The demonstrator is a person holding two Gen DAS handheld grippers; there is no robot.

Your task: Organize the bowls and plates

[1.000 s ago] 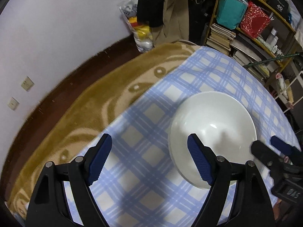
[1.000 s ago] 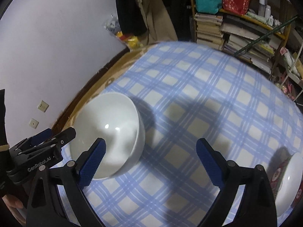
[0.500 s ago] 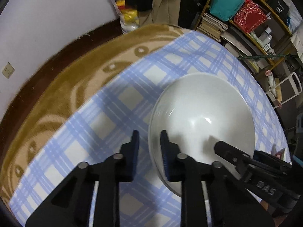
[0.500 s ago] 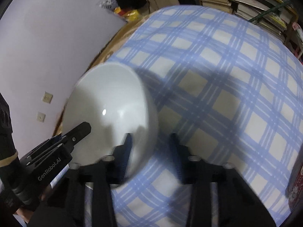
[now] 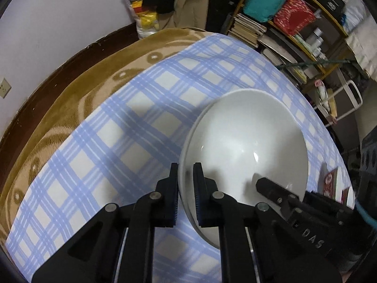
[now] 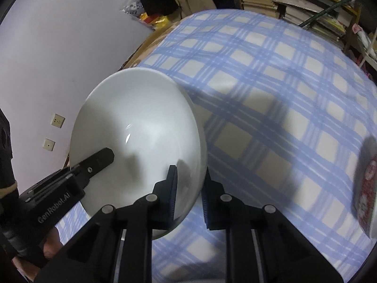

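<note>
A large white bowl (image 5: pixel 245 146) is held over the blue plaid tablecloth (image 5: pixel 132 127). My left gripper (image 5: pixel 186 184) is shut on the bowl's left rim. My right gripper (image 6: pixel 188 186) is shut on the bowl's right rim; the bowl shows in the right wrist view (image 6: pixel 136 141) tilted and lifted. Each gripper appears in the other's view: the right one (image 5: pixel 282 195) at the bowl's near right edge, the left one (image 6: pixel 94 162) reaching over the bowl's left side.
A red patterned plate (image 6: pixel 367 188) lies at the table's right edge, also seen in the left wrist view (image 5: pixel 329 184). A brown blanket (image 5: pixel 77 89) covers the table's far left. Cluttered shelves (image 5: pixel 294 23) stand behind, a white wall (image 6: pixel 59 47) to the left.
Both grippers went from wide open to shut on opposite rims of the white bowl. The bowl has since risen off the cloth and tilted.
</note>
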